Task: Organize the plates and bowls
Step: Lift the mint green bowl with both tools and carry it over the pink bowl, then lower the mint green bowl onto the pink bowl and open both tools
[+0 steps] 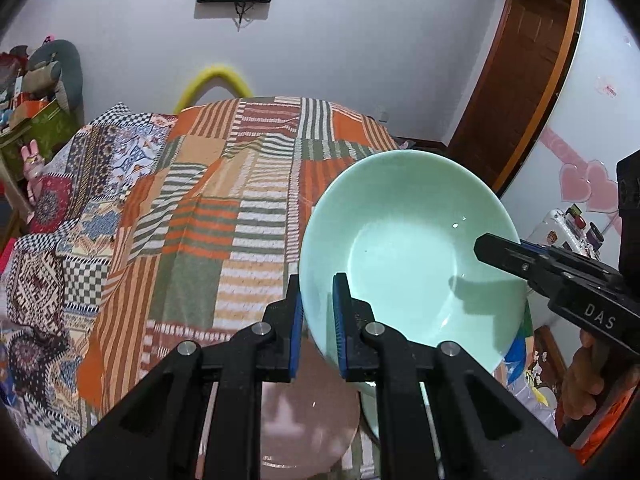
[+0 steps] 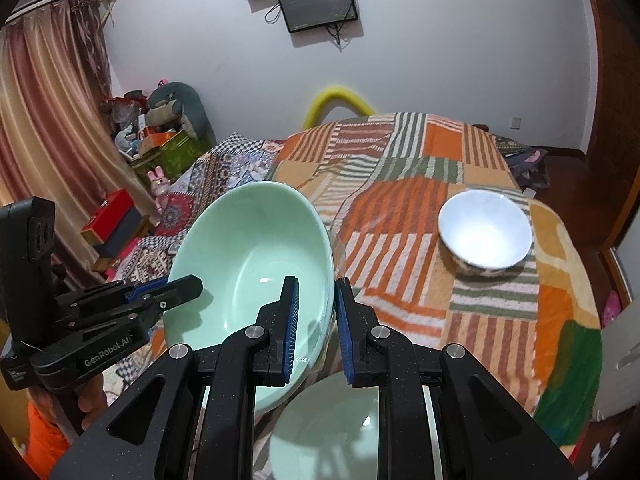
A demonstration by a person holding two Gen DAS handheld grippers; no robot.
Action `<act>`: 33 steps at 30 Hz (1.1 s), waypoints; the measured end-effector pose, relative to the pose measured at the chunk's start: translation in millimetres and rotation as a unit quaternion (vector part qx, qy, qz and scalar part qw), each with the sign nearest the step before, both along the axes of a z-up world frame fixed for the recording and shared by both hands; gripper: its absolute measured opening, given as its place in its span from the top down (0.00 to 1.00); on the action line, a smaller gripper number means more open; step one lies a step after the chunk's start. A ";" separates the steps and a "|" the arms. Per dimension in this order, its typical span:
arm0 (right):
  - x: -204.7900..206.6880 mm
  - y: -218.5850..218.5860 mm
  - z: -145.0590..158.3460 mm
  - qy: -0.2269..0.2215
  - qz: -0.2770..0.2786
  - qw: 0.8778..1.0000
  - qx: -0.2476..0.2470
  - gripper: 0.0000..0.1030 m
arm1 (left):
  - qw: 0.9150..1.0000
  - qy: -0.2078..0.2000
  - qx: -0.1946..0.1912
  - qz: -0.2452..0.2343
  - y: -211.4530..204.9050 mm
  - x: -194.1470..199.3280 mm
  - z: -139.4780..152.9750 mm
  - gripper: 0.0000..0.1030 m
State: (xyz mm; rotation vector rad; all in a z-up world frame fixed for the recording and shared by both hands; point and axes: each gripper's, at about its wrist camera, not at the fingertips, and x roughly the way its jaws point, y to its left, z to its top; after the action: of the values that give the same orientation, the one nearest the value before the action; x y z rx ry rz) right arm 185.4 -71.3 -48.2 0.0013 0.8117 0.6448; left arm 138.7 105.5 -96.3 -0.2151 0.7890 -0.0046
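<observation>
Left gripper [image 1: 317, 316] and right gripper [image 2: 316, 320] both clamp green bowl [image 1: 404, 240] rim | step: carrying it aloft | next: lower onto green dish [image 2: 328, 428] below.

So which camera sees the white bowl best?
The right wrist view: the white bowl sits whole on the striped blanket, nothing covering it. The left wrist view does not show it at all; the green bowl fills that side.
</observation>
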 end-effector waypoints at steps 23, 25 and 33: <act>-41.6 44.0 -41.8 0.054 0.055 0.997 -0.017 0.83 | 0.997 0.055 -0.015 0.056 42.0 -53.5 -50.9 0.87; -43.7 48.2 -46.6 0.060 0.060 0.996 -0.021 0.83 | 0.996 0.062 -0.014 0.062 45.0 -56.3 -57.4 0.87; -49.4 63.4 -67.5 0.085 0.072 0.993 -0.038 0.83 | 0.993 0.086 -0.016 0.077 55.2 -63.2 -80.1 0.87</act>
State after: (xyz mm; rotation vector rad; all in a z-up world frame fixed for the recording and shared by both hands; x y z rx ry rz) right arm 135.9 -7.9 -115.7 -0.0738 1.0079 0.7574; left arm 75.5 160.6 -176.4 -0.3096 0.9421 0.1493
